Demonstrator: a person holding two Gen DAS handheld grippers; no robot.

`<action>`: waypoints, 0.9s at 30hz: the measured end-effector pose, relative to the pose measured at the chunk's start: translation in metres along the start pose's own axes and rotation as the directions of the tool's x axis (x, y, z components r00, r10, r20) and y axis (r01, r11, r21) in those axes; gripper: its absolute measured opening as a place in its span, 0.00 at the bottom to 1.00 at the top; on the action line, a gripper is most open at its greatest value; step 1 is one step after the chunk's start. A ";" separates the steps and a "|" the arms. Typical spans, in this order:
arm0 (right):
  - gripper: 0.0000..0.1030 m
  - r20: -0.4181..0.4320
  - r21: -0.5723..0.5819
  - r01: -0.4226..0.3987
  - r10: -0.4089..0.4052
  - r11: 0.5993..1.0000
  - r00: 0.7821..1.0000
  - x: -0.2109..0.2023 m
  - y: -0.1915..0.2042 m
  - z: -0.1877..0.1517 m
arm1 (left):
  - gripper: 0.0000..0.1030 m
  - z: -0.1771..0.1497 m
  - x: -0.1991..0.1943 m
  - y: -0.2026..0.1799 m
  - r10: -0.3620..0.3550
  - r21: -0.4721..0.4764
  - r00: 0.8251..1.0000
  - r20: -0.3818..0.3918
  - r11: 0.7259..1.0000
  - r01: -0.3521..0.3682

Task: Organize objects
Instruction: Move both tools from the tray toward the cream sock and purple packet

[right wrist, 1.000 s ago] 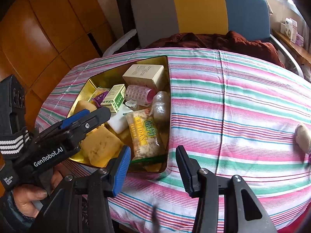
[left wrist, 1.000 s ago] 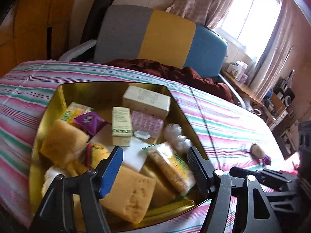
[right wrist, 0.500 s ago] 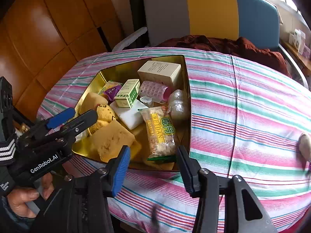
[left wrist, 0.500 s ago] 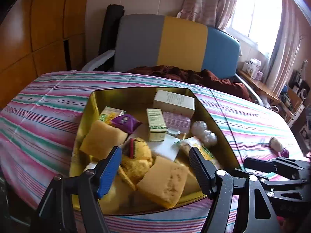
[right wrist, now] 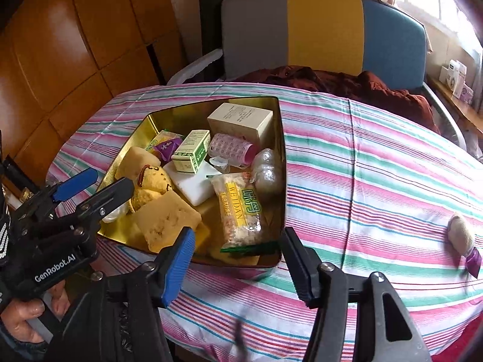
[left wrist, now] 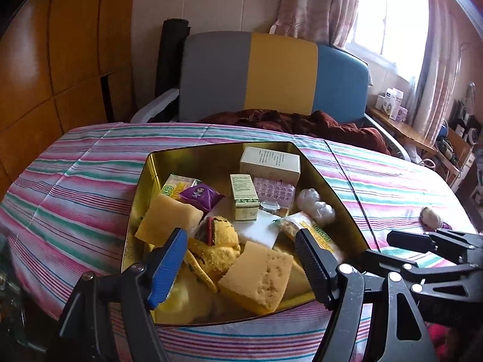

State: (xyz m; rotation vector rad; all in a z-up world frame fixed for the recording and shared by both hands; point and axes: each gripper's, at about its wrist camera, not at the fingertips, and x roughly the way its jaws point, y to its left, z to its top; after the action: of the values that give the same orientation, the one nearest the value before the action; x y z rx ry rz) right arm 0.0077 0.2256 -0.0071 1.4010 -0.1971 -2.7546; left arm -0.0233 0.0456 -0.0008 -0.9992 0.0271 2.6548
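Note:
A gold tin box (left wrist: 142,187) (right wrist: 282,163) sits on the striped tablecloth, filled with yellow sponges (left wrist: 256,274) (right wrist: 167,221), a yellow sock (left wrist: 215,241), a green-white carton (left wrist: 244,196) (right wrist: 191,154), a cream box (left wrist: 270,163), a pink roller (right wrist: 231,149) and a snack packet (right wrist: 240,211). My left gripper (left wrist: 241,259) is open and empty at the tin's near edge. My right gripper (right wrist: 237,256) is open and empty, low before the tin's near right corner. A small white-and-purple object (right wrist: 460,235) (left wrist: 431,217) lies alone at the right.
A grey, yellow and blue chair (left wrist: 271,72) with dark red cloth (left wrist: 302,120) stands behind the table. Wooden panels (right wrist: 60,45) lie left. A shelf with small boxes (left wrist: 392,105) is at the right under the window. Bare tablecloth (right wrist: 377,166) spreads right of the tin.
Both grippers have pulled back and risen from the tin, so it looks smaller and farther. The things in the tin have not moved. Both stay open.

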 end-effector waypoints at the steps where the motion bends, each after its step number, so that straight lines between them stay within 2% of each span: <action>1: 0.58 0.001 0.004 0.006 -0.006 1.000 1.000 -0.001 -0.002 0.000 | 0.72 0.000 -0.001 -0.002 -0.001 0.006 1.000 0.002 1.000 0.001; 13: 0.58 0.007 0.082 0.061 -0.062 0.995 0.998 -0.014 -0.038 -0.004 | 0.74 0.003 -0.008 -0.030 -0.042 0.102 0.999 0.020 0.994 0.040; 20: 0.58 -0.040 0.129 0.153 -0.149 0.980 0.988 -0.018 -0.069 -0.007 | 0.74 0.010 -0.006 -0.056 -0.079 0.171 0.997 0.015 0.982 0.075; 27: 0.58 -0.054 0.234 0.236 -0.230 0.943 0.972 -0.039 -0.124 -0.011 | 0.76 0.018 -0.003 -0.089 -0.144 0.241 0.989 0.014 0.961 0.137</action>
State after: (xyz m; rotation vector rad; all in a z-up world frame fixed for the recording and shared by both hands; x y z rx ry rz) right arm 0.0415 0.3508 0.0017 1.6114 -0.4004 -2.9847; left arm -0.0072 0.1315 0.0232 -0.8467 0.2545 2.4658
